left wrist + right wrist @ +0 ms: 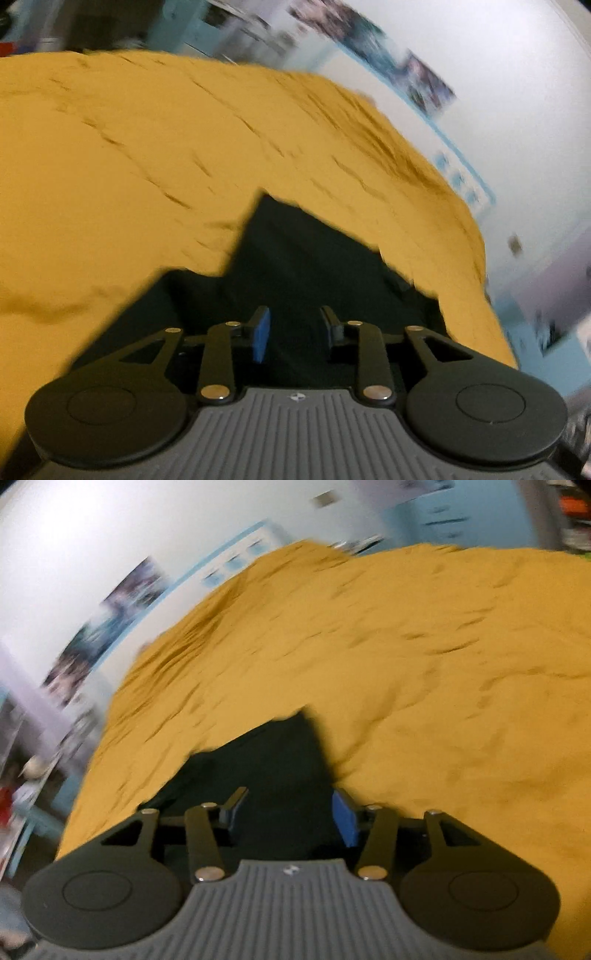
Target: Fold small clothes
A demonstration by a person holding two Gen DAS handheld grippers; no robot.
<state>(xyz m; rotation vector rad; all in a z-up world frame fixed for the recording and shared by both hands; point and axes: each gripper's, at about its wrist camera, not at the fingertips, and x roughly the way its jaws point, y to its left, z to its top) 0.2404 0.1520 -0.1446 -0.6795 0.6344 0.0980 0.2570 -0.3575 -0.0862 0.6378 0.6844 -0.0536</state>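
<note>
The garment [295, 266] lies on the yellow sheet [147, 166], directly under and ahead of both grippers, with wide bare sheet on all sides. In the left view the sheet's right edge runs close along the wall [517, 110]; in the right view its left edge drops off toward a shelf [22, 768], which the left camera does not show. The left gripper [295, 332] has its jaws apart over the cloth with nothing between them. The right gripper [288, 816] also stands with jaws spread wide; whether it touches the garment [273, 760] cannot be told. The garment is dark, flat, with a pointed corner aimed away; both views are motion-blurred
</note>
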